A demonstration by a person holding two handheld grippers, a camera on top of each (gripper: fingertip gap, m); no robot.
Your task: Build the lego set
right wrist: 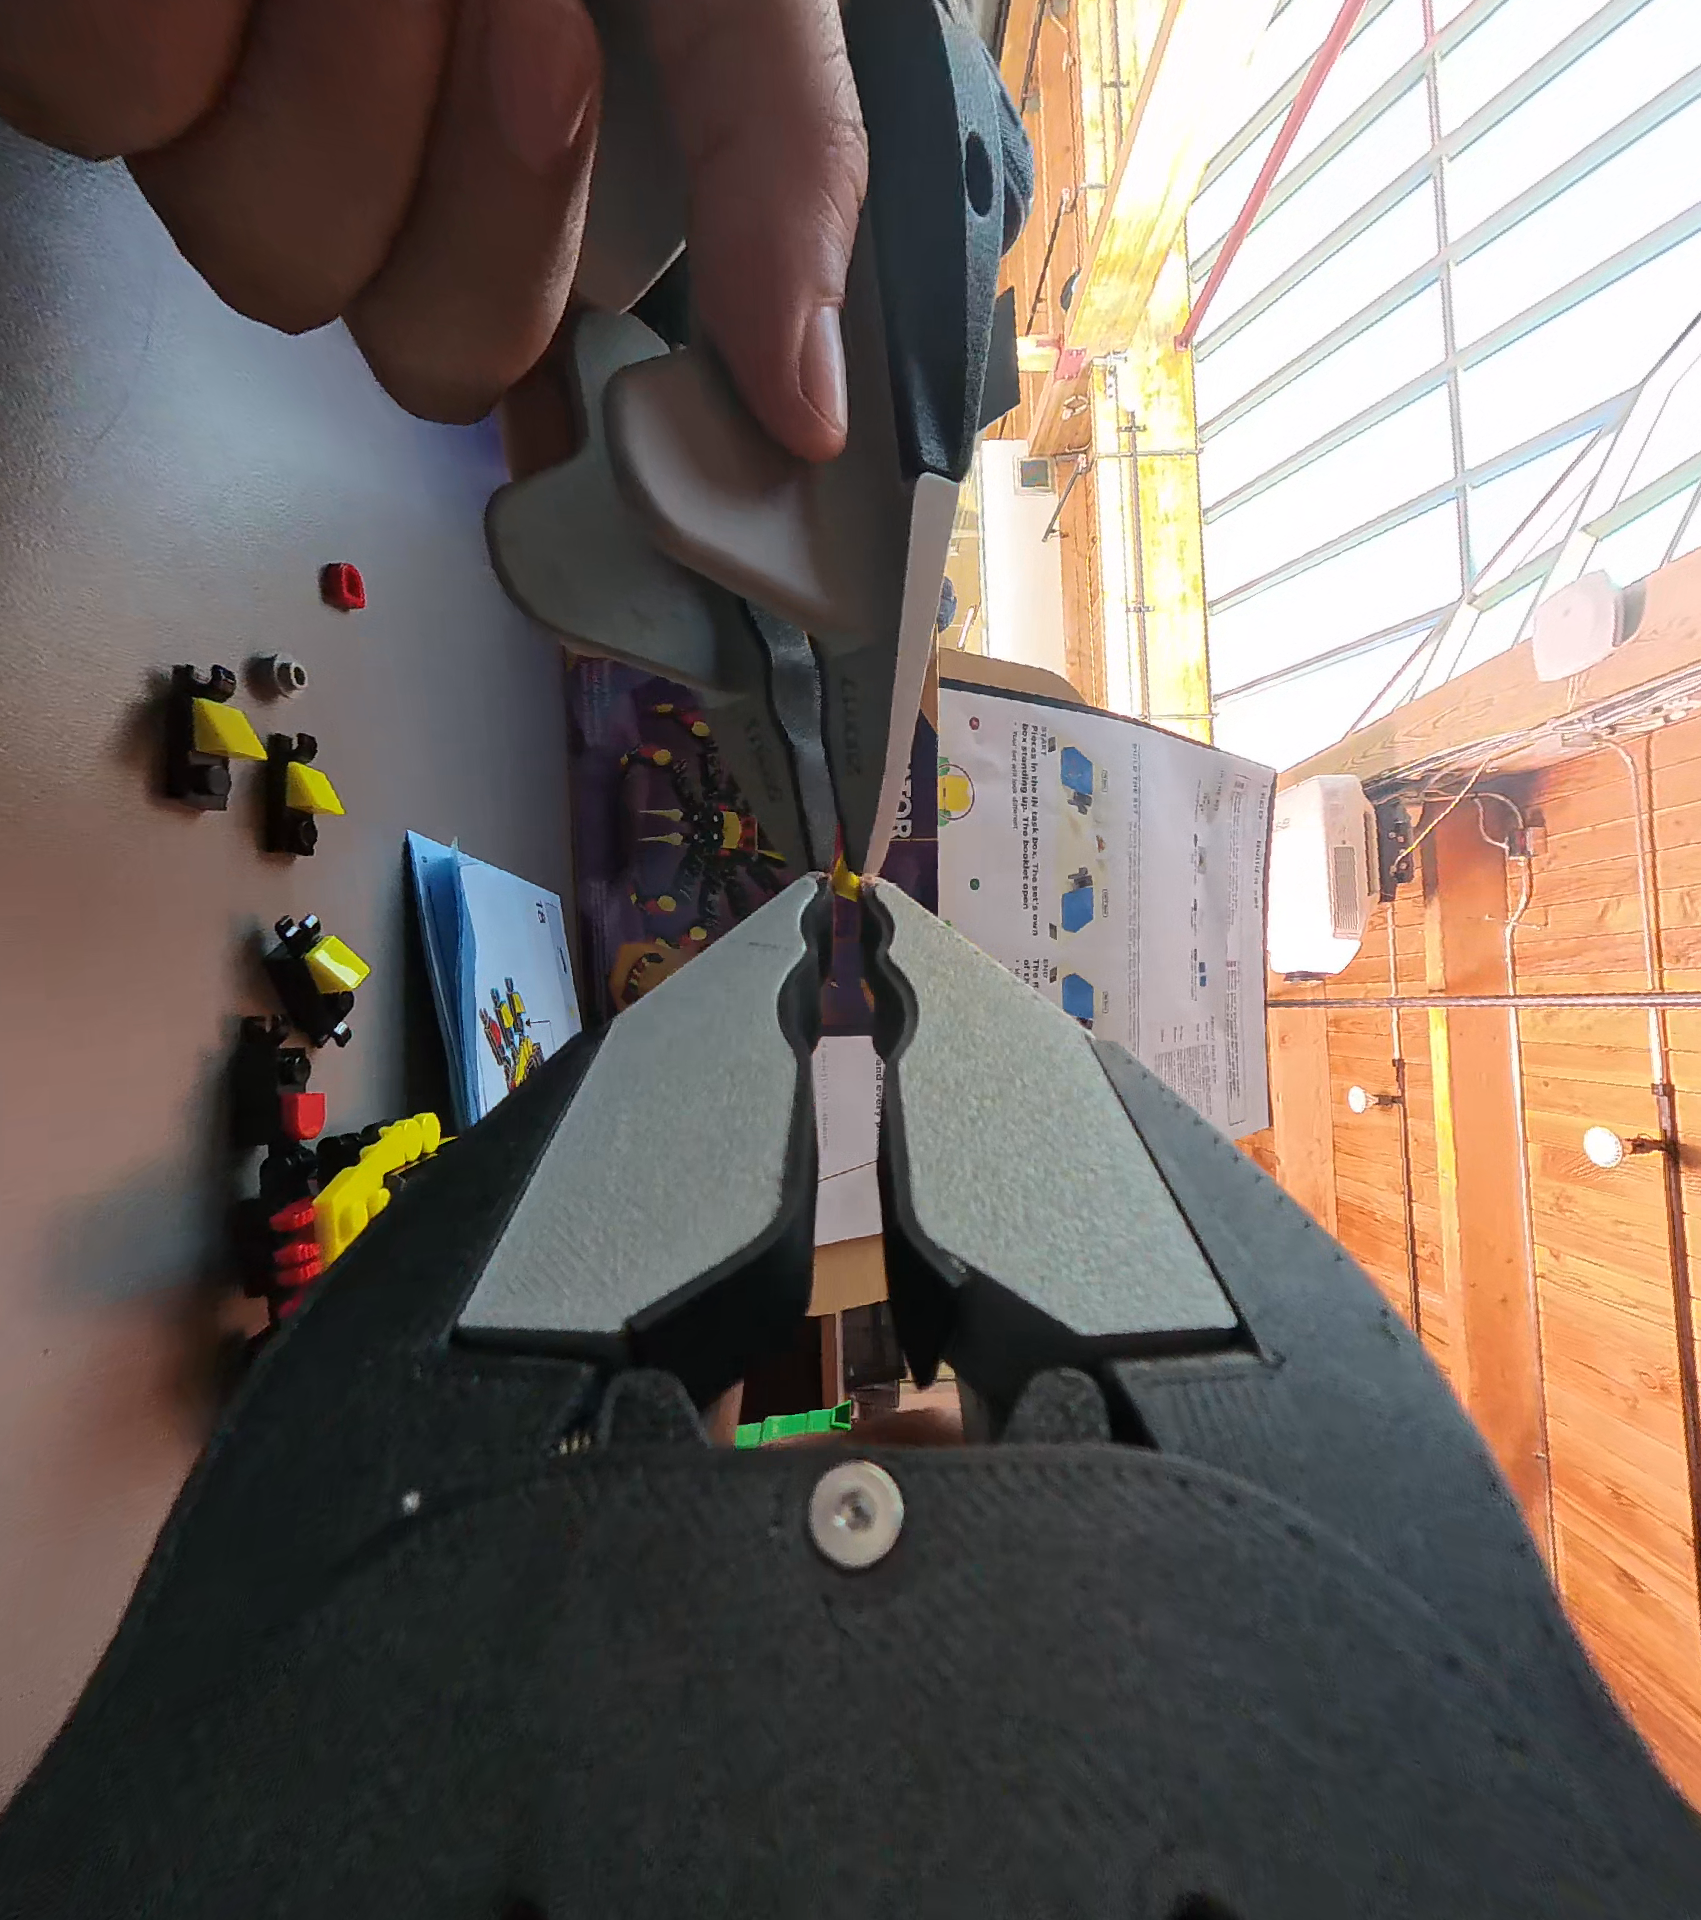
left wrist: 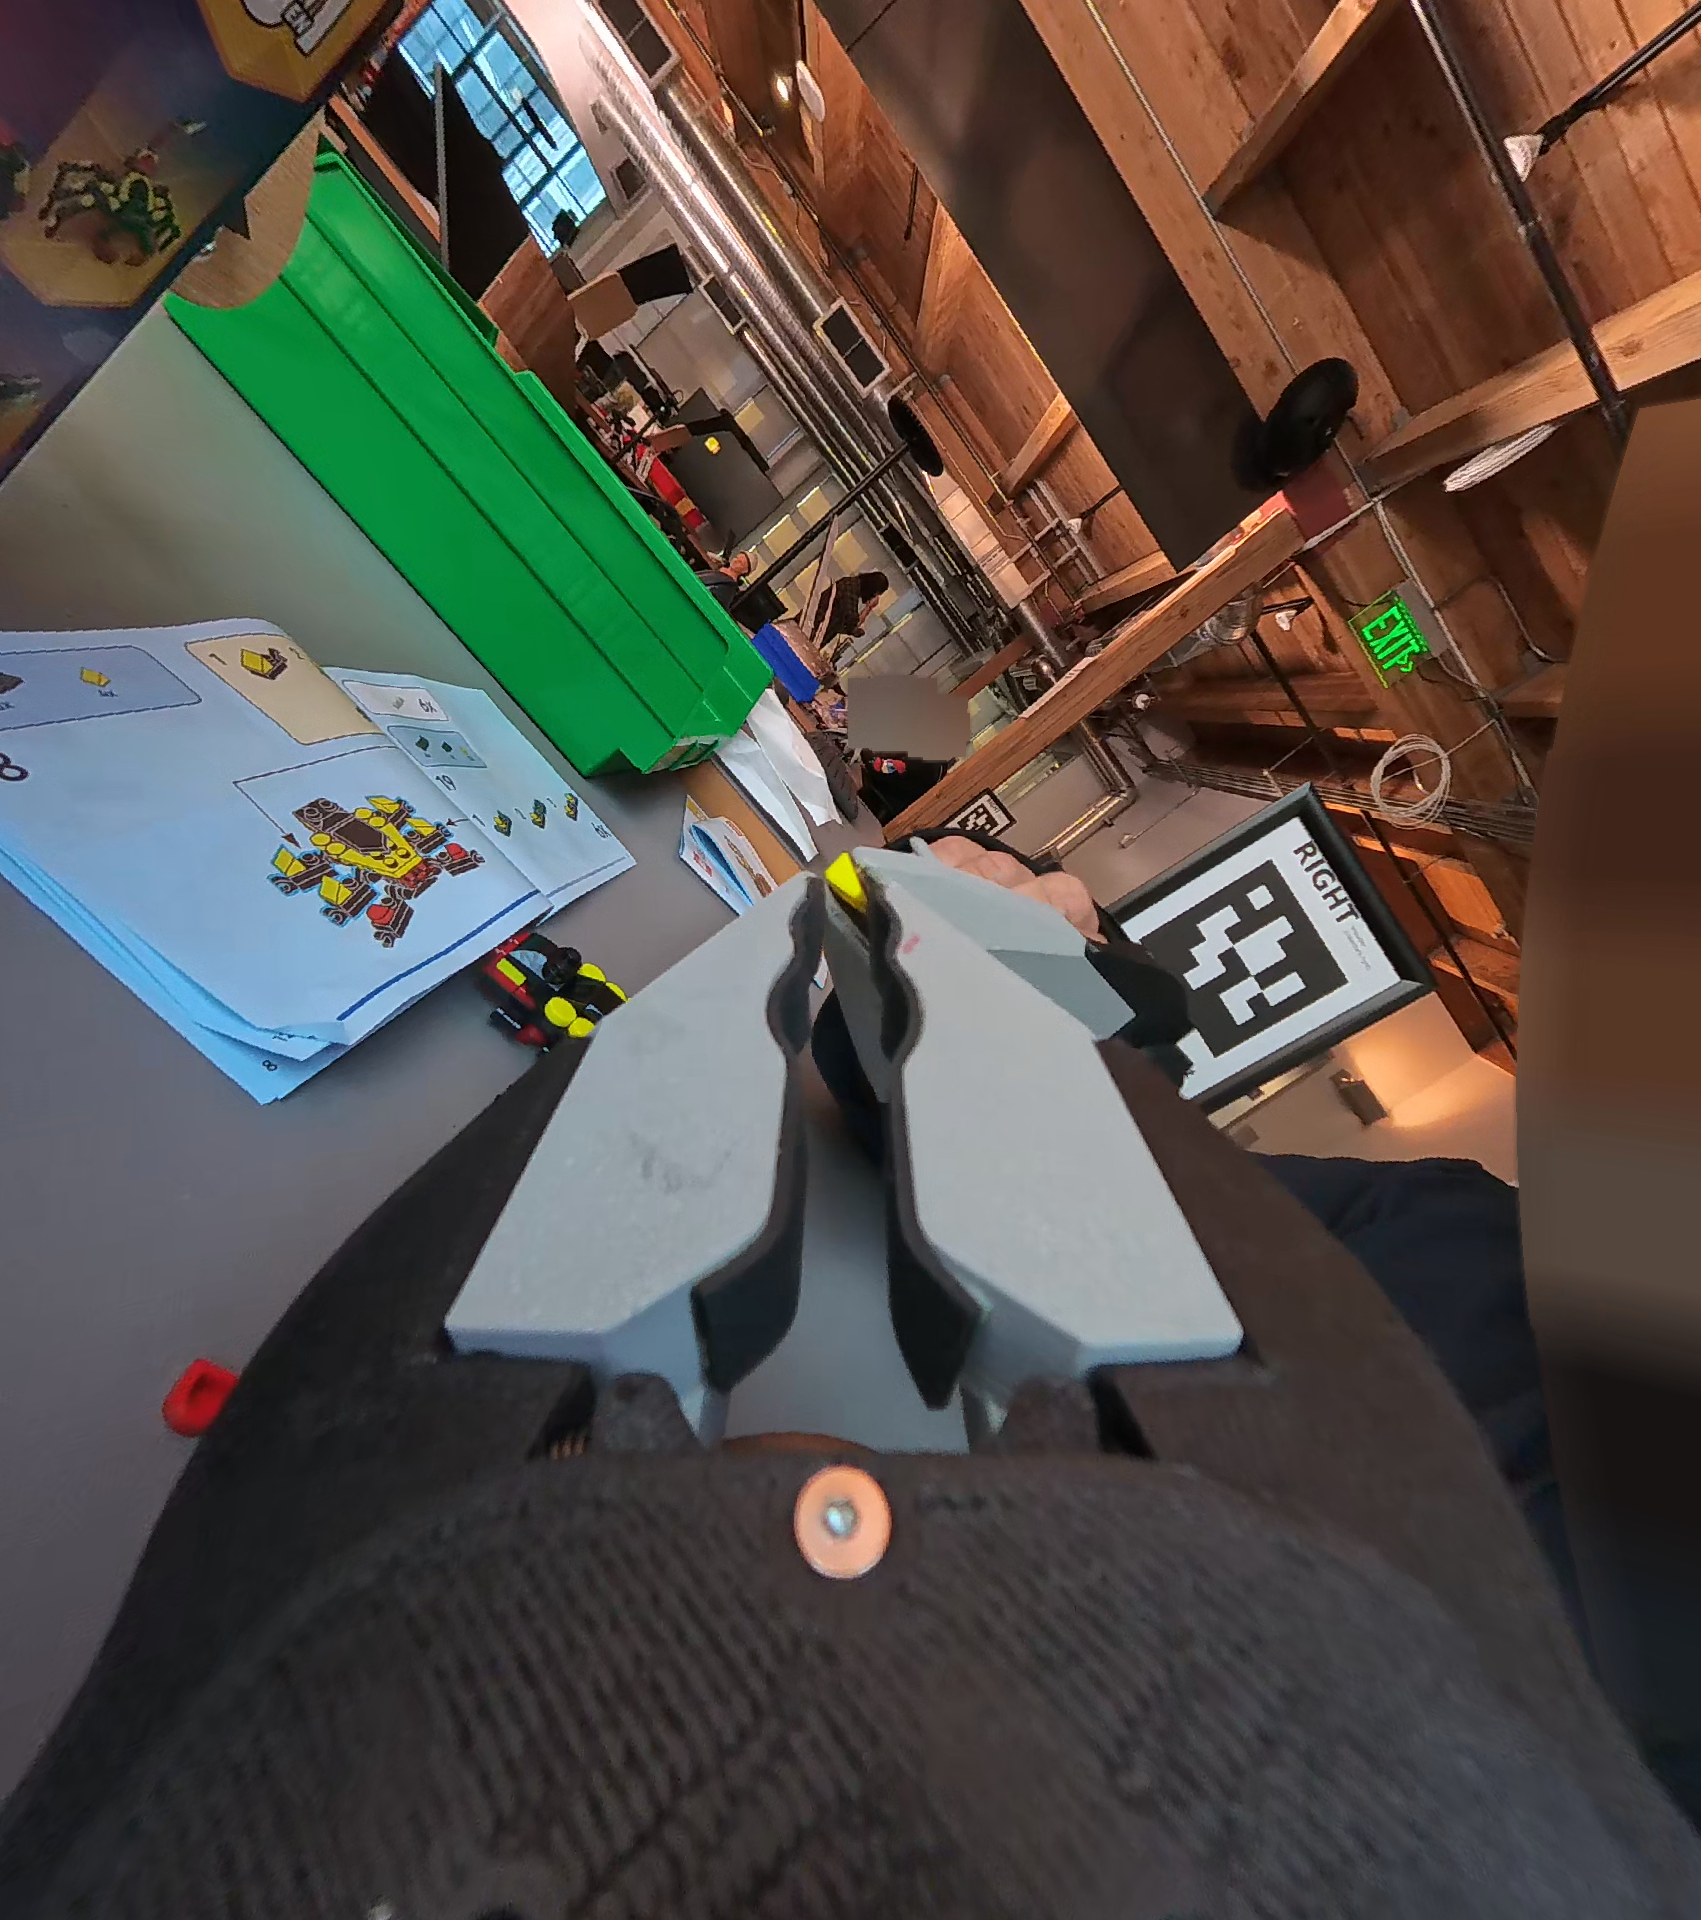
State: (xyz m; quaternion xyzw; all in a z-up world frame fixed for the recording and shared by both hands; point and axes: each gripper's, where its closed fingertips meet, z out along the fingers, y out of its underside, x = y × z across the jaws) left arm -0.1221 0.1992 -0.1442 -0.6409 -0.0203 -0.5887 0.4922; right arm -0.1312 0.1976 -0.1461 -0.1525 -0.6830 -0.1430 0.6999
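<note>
Above the grey table, the left tool and right tool meet tip to tip, both narrowed onto one small yellow piece pinched between them, well clear of the loose bricks below.

Grey table top is lying under the work area. Green bins are sitting stacked along its far edge. Timber-plank walls and wooden ceiling beams are enclosing the room; metal ducting is running overhead. Large gridded windows are letting in bright daylight. A green exit sign is glowing. Bare bulbs are glowing on the wall.
</note>
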